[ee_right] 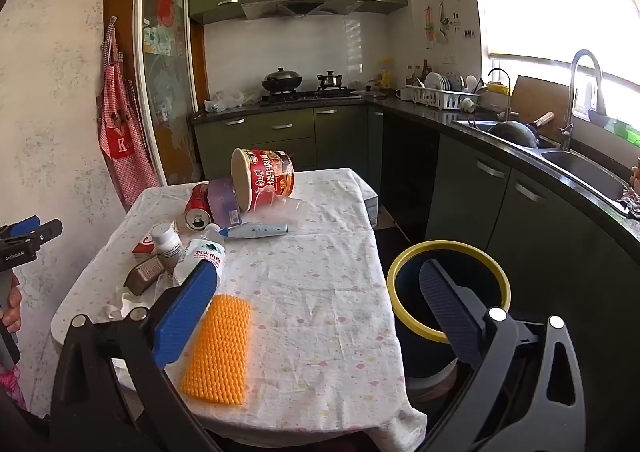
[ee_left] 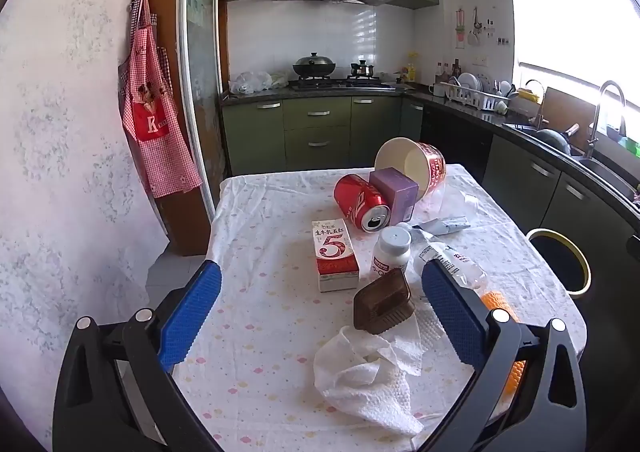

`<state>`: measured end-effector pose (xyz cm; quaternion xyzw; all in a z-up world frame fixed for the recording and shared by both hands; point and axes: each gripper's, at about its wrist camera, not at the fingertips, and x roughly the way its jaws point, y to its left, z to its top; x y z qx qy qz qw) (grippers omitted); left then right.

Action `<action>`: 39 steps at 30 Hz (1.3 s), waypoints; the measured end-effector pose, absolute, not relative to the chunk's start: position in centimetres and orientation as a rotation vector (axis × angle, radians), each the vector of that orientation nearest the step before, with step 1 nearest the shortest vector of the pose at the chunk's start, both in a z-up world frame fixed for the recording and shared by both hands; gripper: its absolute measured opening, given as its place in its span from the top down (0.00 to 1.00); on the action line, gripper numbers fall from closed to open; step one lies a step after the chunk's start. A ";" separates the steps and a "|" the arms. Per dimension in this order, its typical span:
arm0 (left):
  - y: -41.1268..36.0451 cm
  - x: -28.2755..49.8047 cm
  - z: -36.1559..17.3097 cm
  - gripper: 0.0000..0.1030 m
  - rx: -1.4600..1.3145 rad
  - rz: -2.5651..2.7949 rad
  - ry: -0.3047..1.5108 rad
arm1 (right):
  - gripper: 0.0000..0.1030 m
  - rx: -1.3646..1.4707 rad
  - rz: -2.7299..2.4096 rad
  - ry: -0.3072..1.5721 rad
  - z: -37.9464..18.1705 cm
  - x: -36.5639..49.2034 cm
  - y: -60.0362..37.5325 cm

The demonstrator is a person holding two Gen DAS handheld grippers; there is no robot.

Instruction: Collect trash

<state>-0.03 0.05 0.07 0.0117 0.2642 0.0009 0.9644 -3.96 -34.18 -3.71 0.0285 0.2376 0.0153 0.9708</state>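
Observation:
Trash lies on a table with a white dotted cloth (ee_left: 256, 332): a crumpled white tissue (ee_left: 368, 376), a brown plastic tray (ee_left: 384, 302), a red-and-white milk carton (ee_left: 334, 254), a white pill bottle (ee_left: 391, 250), a clear plastic bottle (ee_left: 452, 262), a tipped red can (ee_left: 360, 202), a purple box (ee_left: 394, 188) and a tipped noodle cup (ee_left: 412, 168). My left gripper (ee_left: 320, 292) hovers open above the tissue and tray. My right gripper (ee_right: 320, 292) is open over the table's right edge, beside an orange textured pad (ee_right: 218, 348). A yellow-rimmed bin (ee_right: 448, 292) stands right of the table.
A blue-and-white tube (ee_right: 256, 230) and clear wrapper (ee_right: 290, 208) lie mid-table. Green kitchen cabinets (ee_left: 316, 132), a stove with pots (ee_left: 316, 68) and a sink counter (ee_right: 560, 156) ring the room. A checked apron (ee_left: 154, 116) hangs on the left wall.

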 end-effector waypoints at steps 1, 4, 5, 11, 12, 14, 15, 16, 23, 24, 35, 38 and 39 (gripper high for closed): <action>0.1 0.0 0.1 0.04 0.022 0.002 0.534 | 0.06 0.066 0.034 0.488 -3.8 -3.9 -34.2; 0.0 0.1 0.6 0.04 0.024 0.003 0.532 | 0.06 0.067 0.041 0.488 -3.8 -3.8 -34.3; -0.3 0.1 0.9 0.04 0.026 0.004 0.530 | 0.06 0.064 0.034 0.485 -3.8 -3.8 -34.3; -0.6 0.3 0.8 0.04 0.032 -0.004 0.521 | 0.06 0.060 0.033 0.488 -3.7 -3.8 -34.3; -0.6 0.3 0.7 0.04 0.032 -0.001 0.519 | 0.06 0.060 0.034 0.488 -3.6 -3.8 -34.3; -0.5 0.3 0.8 0.04 0.034 -0.004 0.520 | 0.06 0.060 0.036 0.488 -3.4 -4.0 -34.3; -0.4 0.1 0.9 0.04 0.033 -0.005 0.518 | 0.06 0.059 0.035 0.489 -3.4 -4.0 -34.3; -0.4 0.1 0.8 0.04 0.032 -0.004 0.518 | 0.06 0.061 0.031 0.492 -3.7 -3.8 -34.5; -0.3 0.1 0.6 0.04 0.033 -0.012 0.525 | 0.06 0.062 0.033 0.496 -4.7 -3.2 -34.2; -0.3 0.1 0.6 0.04 0.033 -0.012 0.525 | 0.06 0.061 0.033 0.496 -4.8 -3.1 -34.2; -0.1 0.3 0.7 0.04 0.024 -0.008 0.533 | 0.06 0.064 0.028 0.506 -4.8 -3.0 -34.3; -0.1 0.3 0.6 0.04 0.023 -0.012 0.532 | 0.06 0.064 0.029 0.507 -4.8 -3.0 -34.2; -0.1 0.4 0.6 0.04 0.024 -0.016 0.532 | 0.06 0.063 0.028 0.508 -4.8 -3.0 -34.2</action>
